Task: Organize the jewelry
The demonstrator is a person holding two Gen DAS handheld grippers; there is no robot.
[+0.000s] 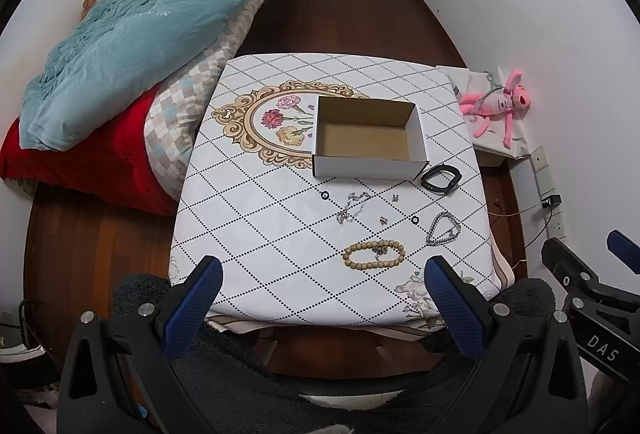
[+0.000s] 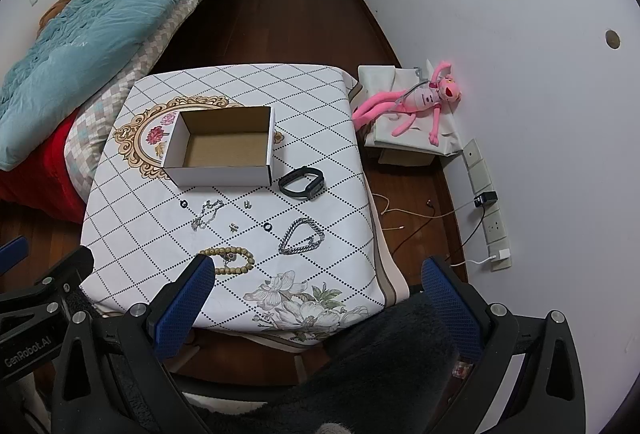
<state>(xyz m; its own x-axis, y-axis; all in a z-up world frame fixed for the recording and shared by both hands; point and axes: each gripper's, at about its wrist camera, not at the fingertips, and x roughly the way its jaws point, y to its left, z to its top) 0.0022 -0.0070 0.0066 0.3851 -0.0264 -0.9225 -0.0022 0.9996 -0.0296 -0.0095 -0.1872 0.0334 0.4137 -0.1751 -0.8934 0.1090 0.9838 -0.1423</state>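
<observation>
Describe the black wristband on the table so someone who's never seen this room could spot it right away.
Find the open cardboard box on the table with the diamond-pattern cloth. The black wristband lies on the cloth just off the box's near right corner, on the pink plush toy's side. It is the only wide, dark, closed loop; the other jewelry nearby is silver chain, wooden beads or tiny rings.
</observation>
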